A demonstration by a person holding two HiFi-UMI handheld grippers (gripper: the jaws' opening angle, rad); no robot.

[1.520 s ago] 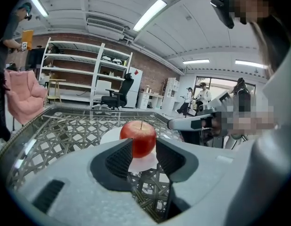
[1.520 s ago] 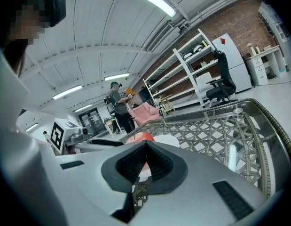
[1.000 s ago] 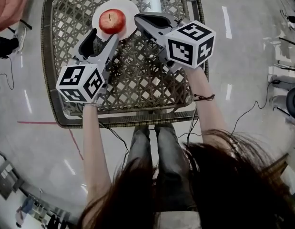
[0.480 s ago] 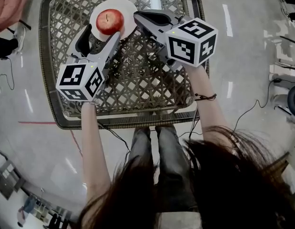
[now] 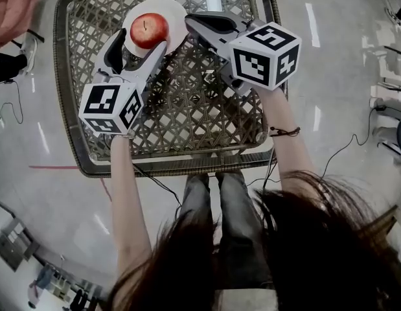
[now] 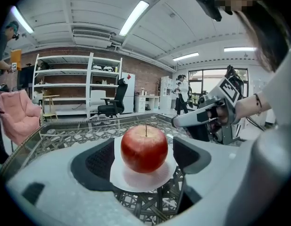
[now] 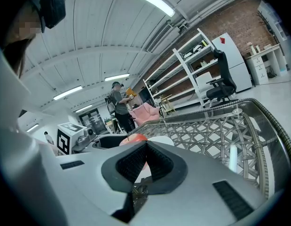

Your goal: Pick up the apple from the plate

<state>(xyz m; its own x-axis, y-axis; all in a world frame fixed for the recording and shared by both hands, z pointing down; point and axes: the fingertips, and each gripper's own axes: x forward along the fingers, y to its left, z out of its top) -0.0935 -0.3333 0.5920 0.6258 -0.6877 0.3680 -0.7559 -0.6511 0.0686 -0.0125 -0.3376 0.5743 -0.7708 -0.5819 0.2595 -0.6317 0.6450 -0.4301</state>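
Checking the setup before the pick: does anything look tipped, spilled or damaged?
Nothing stands out. The apple sits whole and stem-up on the white plate, which lies flat on the lattice table.

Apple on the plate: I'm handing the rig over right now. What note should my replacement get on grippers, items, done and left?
Left gripper: fingers opening, wide apart either side of the apple, not touching it.
Right gripper: fingers shut, empty, beside the plate.
Apple sits upright on the white plate on the lattice table.
Done: left gripper lined up on the apple.
Left: close on the apple, lift it off the plate.
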